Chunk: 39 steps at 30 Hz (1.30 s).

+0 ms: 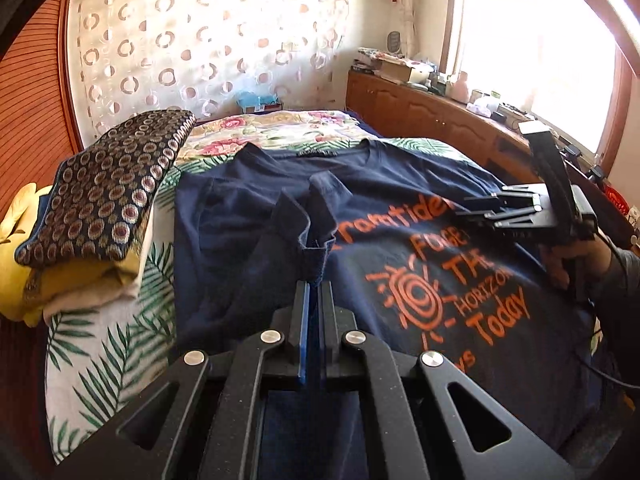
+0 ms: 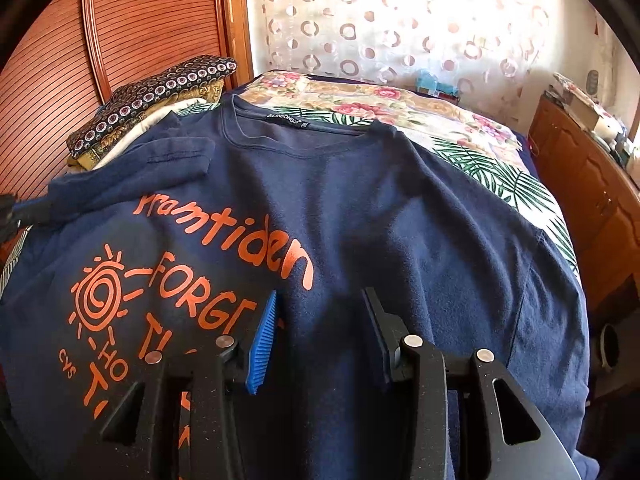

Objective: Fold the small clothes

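Lying at the far left of the bed (image 1: 100,344) is a stack of folded clothes (image 1: 76,276) topped by a dark piece patterned with rings (image 1: 108,196), just beside the navy T-shirt (image 1: 248,248) that spreads over the leaf-print cover (its orange lettering faces up, its collar points toward the curtain (image 1: 208,40)). Next comes the left hand-held gripper (image 1: 314,280), its jaws closed tight on a raised fold of the shirt's sleeve (image 1: 316,236), which stands lifted off the cloth below. Further right, the right hand-held gripper (image 2: 320,320) hovers over the shirt's chest with its jaws partly apart; nothing sits between the blue pads (image 2: 262,344), and whether the tips touch the fabric cannot be told. At the right edge of the left wrist view a hand (image 1: 568,260) grips that tool's handle, and a wooden cabinet (image 1: 420,108) cluttered on top runs below the bright window (image 1: 532,40).
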### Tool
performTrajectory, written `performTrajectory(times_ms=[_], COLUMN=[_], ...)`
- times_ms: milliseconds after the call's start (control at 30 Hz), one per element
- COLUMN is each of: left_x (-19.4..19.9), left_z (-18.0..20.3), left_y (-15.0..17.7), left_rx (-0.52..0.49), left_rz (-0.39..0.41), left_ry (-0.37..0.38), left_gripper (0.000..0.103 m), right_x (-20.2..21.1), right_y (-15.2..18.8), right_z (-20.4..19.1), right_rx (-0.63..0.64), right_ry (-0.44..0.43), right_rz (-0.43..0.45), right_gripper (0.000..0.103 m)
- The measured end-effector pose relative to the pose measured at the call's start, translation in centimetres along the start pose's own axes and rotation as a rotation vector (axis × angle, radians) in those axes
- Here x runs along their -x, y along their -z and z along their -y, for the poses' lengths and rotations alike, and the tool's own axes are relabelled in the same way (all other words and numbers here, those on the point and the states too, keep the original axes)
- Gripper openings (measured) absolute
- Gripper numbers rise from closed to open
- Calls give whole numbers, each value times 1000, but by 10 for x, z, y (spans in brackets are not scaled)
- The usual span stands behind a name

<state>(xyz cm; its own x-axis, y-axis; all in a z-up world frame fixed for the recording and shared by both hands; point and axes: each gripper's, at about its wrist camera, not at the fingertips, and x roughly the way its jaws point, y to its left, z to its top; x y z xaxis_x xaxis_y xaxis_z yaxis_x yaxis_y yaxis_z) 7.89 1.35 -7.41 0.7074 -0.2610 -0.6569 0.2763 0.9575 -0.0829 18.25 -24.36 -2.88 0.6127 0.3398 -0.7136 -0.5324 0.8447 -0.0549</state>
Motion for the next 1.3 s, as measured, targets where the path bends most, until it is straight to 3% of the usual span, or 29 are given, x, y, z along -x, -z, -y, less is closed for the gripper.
performTrajectory(times_ms=[267,500,567,733,900,1067,1167,1233,1300], left_x=[10,30,32,27,4,-24,-35,-36,-33], left_z=[11,16,16,17,20,19,20,18,20], left_y=[17,18,15,5,-2,0,1,2,3], left_rx=[-14,-21,-19,-17,-23,-4,-10,-6,-13], left_rz=[-14,22,31,41,-4,-82,-111,-116,-109], left_ry=[-11,0,-4,0,-12,15,-13,-7,2], left_gripper=[4,5,10,36,40,39,30,9,4], right_x=[-1,-1,0,0,0,0,0,0,0], right_y=[0,-1,-1,0,-1,-1,-1,0,-1], right_z=[2,3,3,3,3,3,3,4,3], right_rx=[2,2,3,4,7,7,7,7,7], right_ry=[6,14,16,17,20,20,20,21,21], right_rz=[-1,0,0,0,0,0,0,0,1], right_gripper=[45,47,47,47,48,48,48,48,48])
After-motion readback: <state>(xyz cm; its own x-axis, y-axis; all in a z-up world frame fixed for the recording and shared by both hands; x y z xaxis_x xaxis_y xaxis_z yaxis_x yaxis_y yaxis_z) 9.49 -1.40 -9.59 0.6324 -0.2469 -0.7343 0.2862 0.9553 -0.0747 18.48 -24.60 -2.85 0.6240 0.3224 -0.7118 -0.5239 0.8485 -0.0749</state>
